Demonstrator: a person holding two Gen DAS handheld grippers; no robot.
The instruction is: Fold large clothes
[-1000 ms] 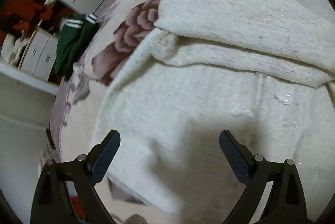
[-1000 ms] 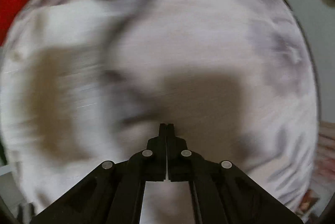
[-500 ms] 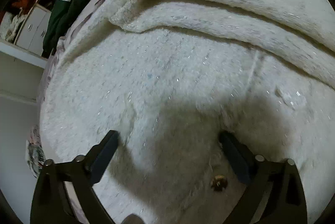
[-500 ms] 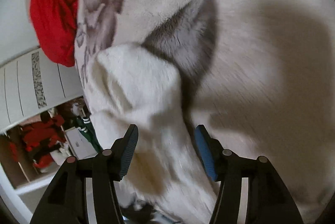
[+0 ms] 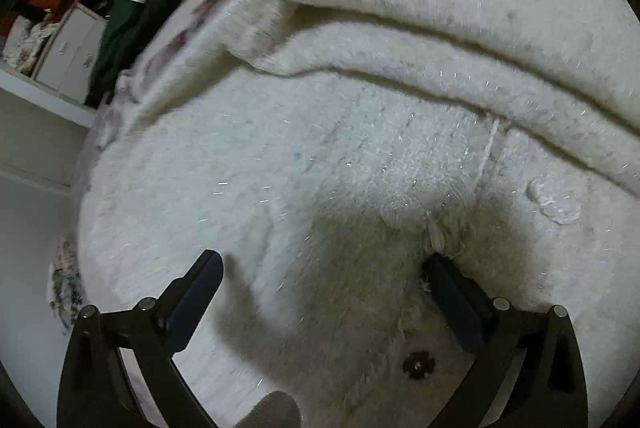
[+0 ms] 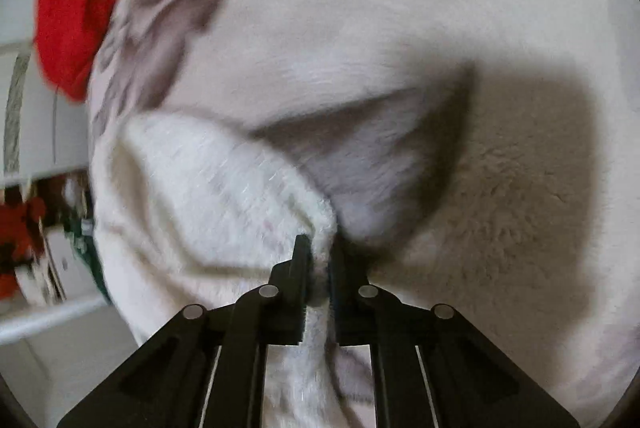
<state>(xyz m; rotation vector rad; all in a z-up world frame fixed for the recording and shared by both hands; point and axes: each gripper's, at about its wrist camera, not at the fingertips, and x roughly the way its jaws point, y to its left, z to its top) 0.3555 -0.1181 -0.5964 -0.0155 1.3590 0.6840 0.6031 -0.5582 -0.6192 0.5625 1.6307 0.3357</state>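
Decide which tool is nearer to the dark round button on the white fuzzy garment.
Left. The left tool hovers open right above the dark button; the right tool is shut on a fold of the white garment, no button in its view.

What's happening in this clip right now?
A person is folding a fuzzy white cardigan spread on a floral bedspread. The right hand-held gripper is shut on a bunched fold of the knit. The left hand-held gripper is open, its fingers straddling the garment's front near a dark snap button, gripping nothing. A sleeve already lies folded across the body. A red garment sits at the bed's far edge.
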